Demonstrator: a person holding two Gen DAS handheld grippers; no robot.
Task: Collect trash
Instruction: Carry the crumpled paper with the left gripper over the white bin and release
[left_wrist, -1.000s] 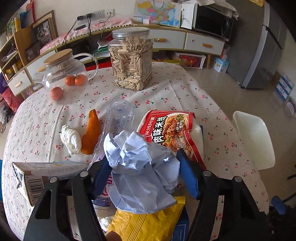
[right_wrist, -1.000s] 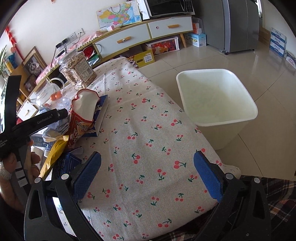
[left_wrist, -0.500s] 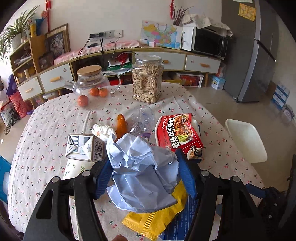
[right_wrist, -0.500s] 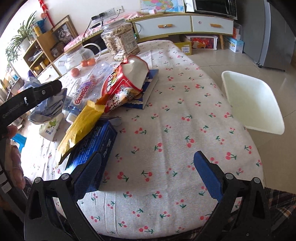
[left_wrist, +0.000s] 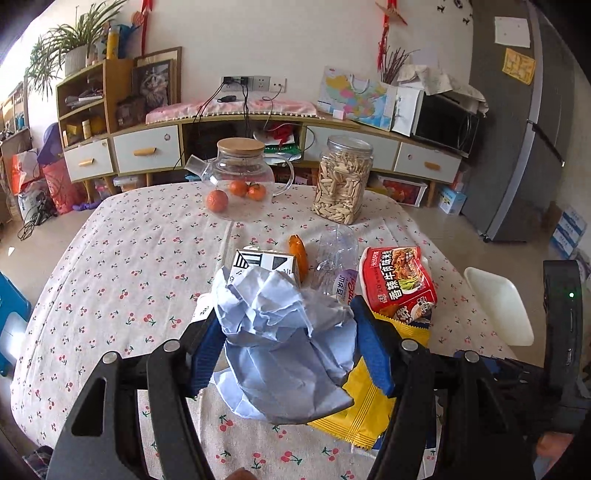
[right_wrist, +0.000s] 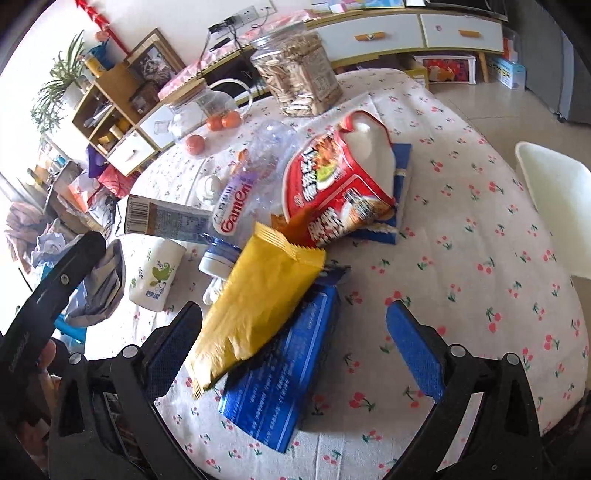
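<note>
Between the left gripper's (left_wrist: 286, 349) blue pads the crumpled paper (left_wrist: 280, 332) sits clamped, now lifted back off the table (left_wrist: 122, 266), while the right gripper (right_wrist: 291, 347), gaping empty, has swung from the bin (right_wrist: 557, 206) toward the yellow wrapper (right_wrist: 258, 302).

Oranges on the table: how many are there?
3: one in front of the glass teapot, two side by side next to it. Others may be hidden.

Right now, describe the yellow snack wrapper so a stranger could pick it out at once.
Start at the round table with the cherry-print cloth. On its near side, a flat blue carton lies below the red noodle bag. The crinkled yellow foil wrapper lies slanted across that carton, the only yellow item there.
</note>
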